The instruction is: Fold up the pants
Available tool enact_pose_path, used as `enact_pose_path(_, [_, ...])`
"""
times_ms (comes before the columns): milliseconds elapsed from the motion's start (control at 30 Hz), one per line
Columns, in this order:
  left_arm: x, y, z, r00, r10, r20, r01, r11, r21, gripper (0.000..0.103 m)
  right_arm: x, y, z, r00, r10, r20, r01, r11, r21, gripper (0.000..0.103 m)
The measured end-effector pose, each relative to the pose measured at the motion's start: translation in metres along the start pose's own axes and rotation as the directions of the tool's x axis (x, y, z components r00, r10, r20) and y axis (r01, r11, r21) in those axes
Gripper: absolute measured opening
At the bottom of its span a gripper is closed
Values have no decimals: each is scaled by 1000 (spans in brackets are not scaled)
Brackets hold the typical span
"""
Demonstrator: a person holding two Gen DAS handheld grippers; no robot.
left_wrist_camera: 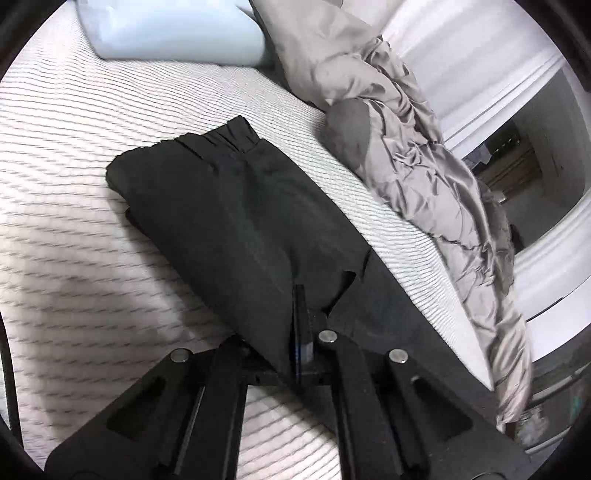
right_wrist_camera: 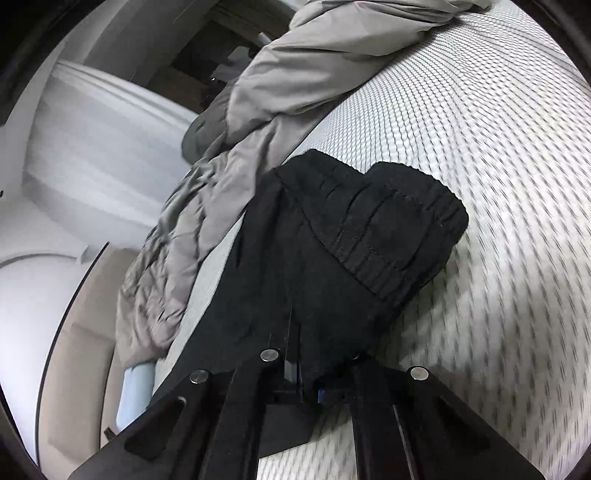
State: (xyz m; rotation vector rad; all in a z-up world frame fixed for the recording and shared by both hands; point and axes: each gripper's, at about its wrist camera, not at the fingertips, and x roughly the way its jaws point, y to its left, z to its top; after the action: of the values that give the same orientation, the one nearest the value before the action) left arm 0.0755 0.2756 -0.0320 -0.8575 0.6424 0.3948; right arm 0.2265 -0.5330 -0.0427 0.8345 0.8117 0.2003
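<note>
Black pants (left_wrist_camera: 236,214) lie on the white textured mattress (left_wrist_camera: 74,155), folded lengthwise, with the elastic waistband (left_wrist_camera: 229,138) at the far end. My left gripper (left_wrist_camera: 301,314) is shut on the near end of the pants fabric. In the right wrist view the same pants (right_wrist_camera: 325,266) show their gathered waistband (right_wrist_camera: 399,229) close up, partly doubled over. My right gripper (right_wrist_camera: 293,347) is shut on the pants just below the waistband, and the cloth drapes over its fingers.
A crumpled grey duvet (left_wrist_camera: 417,155) runs along the mattress's right edge and also shows in the right wrist view (right_wrist_camera: 207,206). A pale blue pillow (left_wrist_camera: 173,33) lies at the far end. White furniture (right_wrist_camera: 92,147) and floor lie beyond the bed edge.
</note>
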Motion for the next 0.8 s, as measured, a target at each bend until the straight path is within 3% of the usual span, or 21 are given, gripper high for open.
enact_pose_path(67, [-2, 7, -9, 996, 81, -26, -80, 996, 45, 6, -11, 1, -21, 1000, -27, -14, 26, 999, -39, 4])
enact_pose_path(133, [-4, 8, -10, 996, 88, -35, -85, 994, 69, 8, -15, 1, -36, 997, -51, -57, 47, 996, -76, 9])
enact_pose_path(200, [-12, 0, -8, 995, 97, -12, -95, 989, 112, 17, -19, -2, -40, 995, -42, -87, 37, 998, -53, 19])
enact_pose_path(233, [-17, -4, -7, 996, 91, 8, -92, 989, 116, 39, -27, -2, -39, 998, -27, -63, 25, 999, -34, 26])
enact_pose_path(267, [-25, -6, -6, 996, 88, 34, -91, 990, 110, 66, -35, -2, -38, 999, -23, -35, 22, 1000, -22, 47])
enact_pose_path(300, [-33, -9, -7, 995, 74, 68, -80, 992, 98, 77, -45, -5, -35, 1000, -11, 2, 11, 1000, -8, 65])
enact_pose_path(333, [-39, -12, -6, 994, 59, 93, -68, 993, 94, 86, -52, -10, -31, 1000, 9, 30, -9, 1000, 15, 70])
enact_pose_path(400, [-48, -23, -8, 993, 28, 116, -42, 992, 122, 87, -54, -20, -25, 999, 18, 50, -21, 998, 66, 71])
enact_pose_path(467, [-54, -36, -12, 993, -27, 116, 8, 987, 159, 102, -51, -31, -18, 999, 4, 45, -9, 994, 109, 66])
enact_pose_path(567, [-52, -54, -20, 991, -100, 93, 81, 978, 193, 102, -46, -39, -12, 997, -57, 52, 49, 989, 137, 31])
enact_pose_path(633, [-50, -60, -27, 991, -110, 70, 94, 974, 205, 102, -55, -34, -16, 996, -37, 77, 27, 992, 125, 19])
enact_pose_path(700, [-40, -67, -31, 994, -99, 47, 87, 971, 223, 102, -75, -25, -22, 995, -23, 101, 17, 998, 63, 17])
enact_pose_path(733, [-35, -71, -34, 996, -91, 27, 82, 969, 233, 102, -74, -20, -24, 993, -55, 102, 51, 998, 41, 17])
enact_pose_path(800, [-26, -73, -40, 997, -71, -8, 71, 969, 238, 102, -64, -28, -25, 972, -230, 42, 230, 973, 19, 43])
